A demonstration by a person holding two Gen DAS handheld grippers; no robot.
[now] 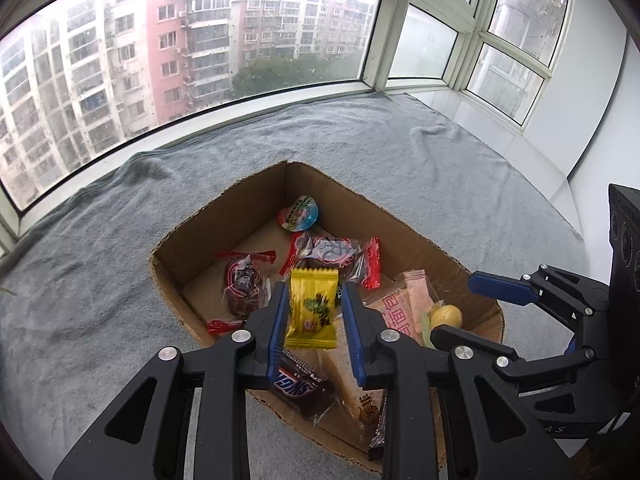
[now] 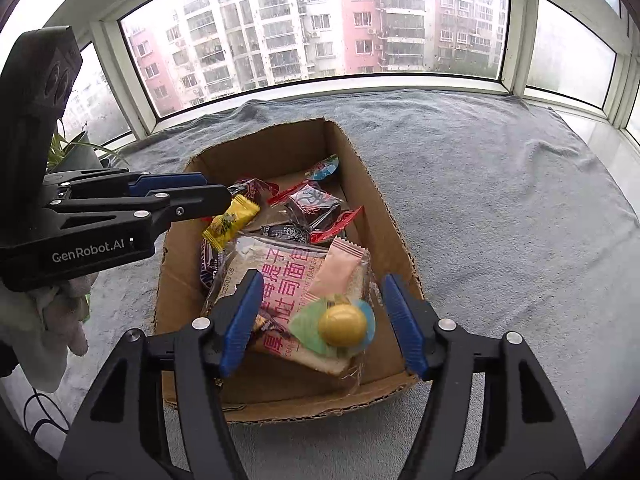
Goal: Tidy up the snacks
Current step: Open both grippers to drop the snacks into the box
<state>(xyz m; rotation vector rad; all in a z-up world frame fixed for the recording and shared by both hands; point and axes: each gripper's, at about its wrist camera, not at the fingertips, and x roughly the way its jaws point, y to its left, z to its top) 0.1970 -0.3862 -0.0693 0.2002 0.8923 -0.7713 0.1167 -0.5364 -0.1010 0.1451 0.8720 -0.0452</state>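
An open cardboard box (image 1: 224,216) (image 2: 376,200) sits on the grey cloth and holds several wrapped snacks. My left gripper (image 1: 314,312) is over the box with a yellow candy packet (image 1: 313,308) (image 2: 231,221) between its blue pads; the pads stand slightly apart from the packet's sides. My right gripper (image 2: 322,320) is open above the box's near end, over a yellow ball candy (image 2: 345,324) (image 1: 445,315) lying on a toast bread pack (image 2: 280,276). A Snickers bar (image 1: 298,386), red-wrapped sweets (image 1: 244,280) and a jelly cup (image 1: 299,213) lie inside.
A grey blanket (image 2: 500,200) covers the window ledge. Window glass and frames (image 1: 376,40) run along the far side. A potted plant (image 2: 76,148) stands at the left in the right wrist view. A white ledge (image 1: 520,140) lies to the right.
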